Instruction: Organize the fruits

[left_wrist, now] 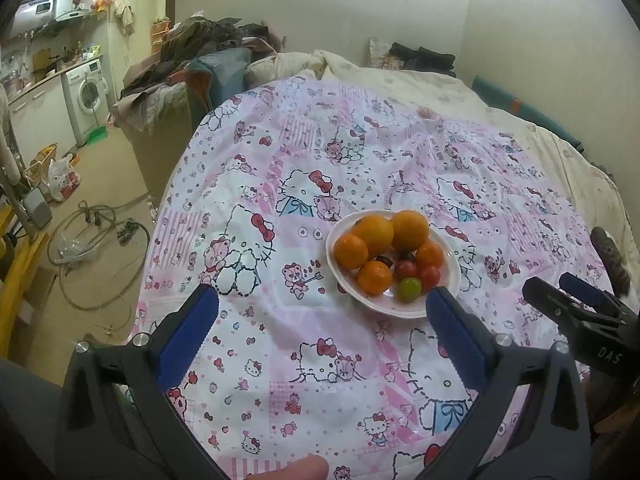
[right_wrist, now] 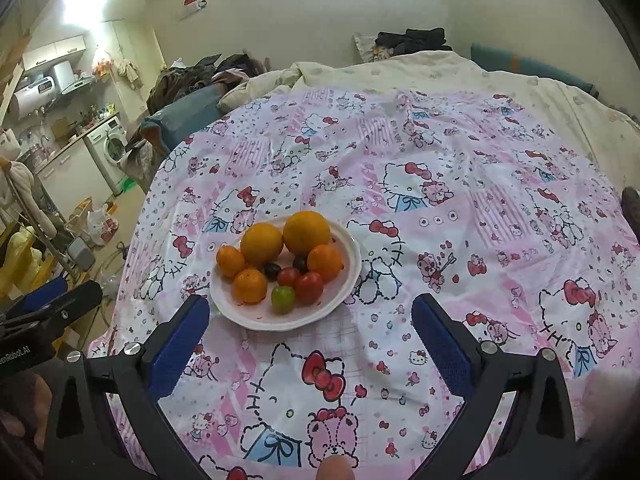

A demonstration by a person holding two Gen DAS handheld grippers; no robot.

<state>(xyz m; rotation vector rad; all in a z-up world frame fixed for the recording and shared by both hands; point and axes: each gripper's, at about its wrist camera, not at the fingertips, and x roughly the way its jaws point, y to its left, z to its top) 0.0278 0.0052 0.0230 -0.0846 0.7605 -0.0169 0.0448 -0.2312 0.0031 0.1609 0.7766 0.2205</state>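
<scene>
Left gripper (left_wrist: 322, 304): jaws spread wide, blue pads far apart, nothing between them; it hovers over the cloth with the plate at about 1 o'clock from its centre, and its right pad overlaps the plate's near rim in the left wrist view, though contact cannot be told
Right gripper (right_wrist: 310, 314): jaws likewise wide apart and empty; the plate sits at about 11 o'clock between and just beyond the blue fingertips, no touch visible
Plate (right_wrist: 344, 284): white, shallow, resting on the patterned cloth, holding all the fruit
Oranges (right_wrist: 307, 233): two large ones at the plate's 12 o'clock side, touching each other
Small oranges (right_wrist: 250, 286): three, at roughly 9, 7 and 3 o'clock on the plate
Red tomatoes (right_wrist: 309, 287): two, near the middle toward 5 o'clock, side by side
Green fruit (right_wrist: 283, 299): small and round, at 6 o'clock, just beside the red ones
Dark fruits (right_wrist: 272, 271): two small ones at the plate's centre, partly hidden
Cloth (right_wrist: 460, 240): pink-and-white cartoon-cat print, spread over a bed
Fingertip (right_wrist: 335, 468): a person's, at 6 o'clock on the frame edge
</scene>
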